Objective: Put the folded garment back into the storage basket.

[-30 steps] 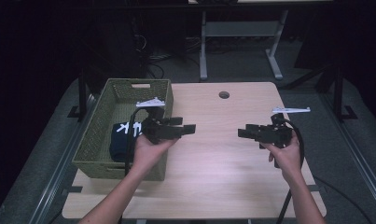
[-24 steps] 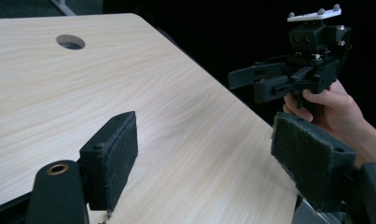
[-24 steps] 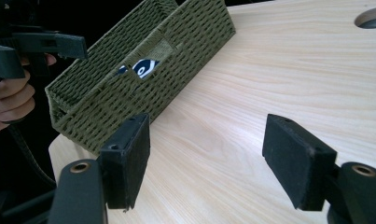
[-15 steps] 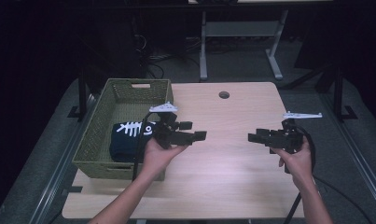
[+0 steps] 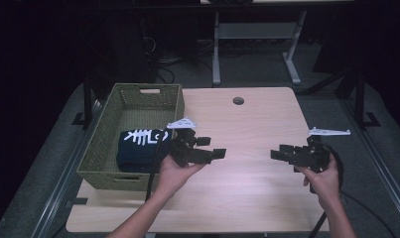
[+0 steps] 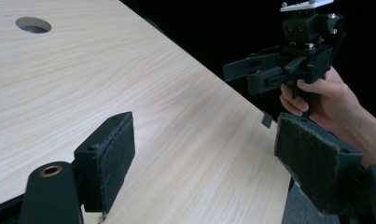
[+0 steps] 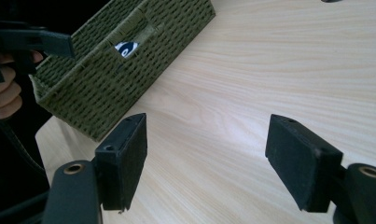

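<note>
Both hand-held grippers, left (image 5: 215,152) and right (image 5: 278,154), face each other, empty.

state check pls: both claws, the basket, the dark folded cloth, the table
left claw: open, nothing between the jaws, held over the table
right claw: open, nothing between the jaws, held over the table
basket: upright at the table's left side, cloth inside
folded cloth: dark with white print, lying in the basket
table: bare wood between the claws

A dim lab or studio set up for recording: a pale wood counter (image 5: 257,124) with a cable hole (image 5: 238,100) stands on grey carpet (image 5: 267,74), a second metal-legged desk frame (image 5: 252,34) behind it, loose cables (image 5: 160,54) trailing across the floor, black surroundings swallowing the rest of the room.
</note>
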Available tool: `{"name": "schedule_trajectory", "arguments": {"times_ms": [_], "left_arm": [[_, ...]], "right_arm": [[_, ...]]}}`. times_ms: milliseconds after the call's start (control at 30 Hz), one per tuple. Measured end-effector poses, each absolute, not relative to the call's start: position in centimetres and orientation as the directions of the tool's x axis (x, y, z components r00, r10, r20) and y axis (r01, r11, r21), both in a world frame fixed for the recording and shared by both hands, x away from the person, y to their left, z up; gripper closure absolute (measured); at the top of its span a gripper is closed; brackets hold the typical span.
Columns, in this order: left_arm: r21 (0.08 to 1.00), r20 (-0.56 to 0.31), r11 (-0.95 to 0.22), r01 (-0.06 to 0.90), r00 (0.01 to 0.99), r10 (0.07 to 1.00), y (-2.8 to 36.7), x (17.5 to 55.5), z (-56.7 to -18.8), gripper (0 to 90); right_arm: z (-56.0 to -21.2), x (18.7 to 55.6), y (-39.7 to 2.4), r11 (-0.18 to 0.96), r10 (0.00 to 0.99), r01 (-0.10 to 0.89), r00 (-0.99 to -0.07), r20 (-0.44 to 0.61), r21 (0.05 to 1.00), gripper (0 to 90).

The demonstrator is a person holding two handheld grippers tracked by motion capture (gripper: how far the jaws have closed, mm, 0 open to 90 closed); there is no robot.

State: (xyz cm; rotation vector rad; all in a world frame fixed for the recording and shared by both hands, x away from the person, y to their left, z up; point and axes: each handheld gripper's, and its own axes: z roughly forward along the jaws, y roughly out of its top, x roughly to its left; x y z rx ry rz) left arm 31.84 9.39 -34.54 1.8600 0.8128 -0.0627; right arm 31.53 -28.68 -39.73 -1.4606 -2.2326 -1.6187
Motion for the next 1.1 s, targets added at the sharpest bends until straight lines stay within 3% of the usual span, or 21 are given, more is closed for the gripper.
{"name": "schedule_trajectory", "arguments": {"times_ms": [1100], "left_arm": [[0.812, -0.348, -0.285, 0.509, 0.815, 0.464, 8.8, 27.2, -39.9, 20.5]], "right_arm": [[-43.9, 27.2, -30.8, -0.006, 0.686, 0.690, -0.524, 0.505, 0.723, 29.1]]}}
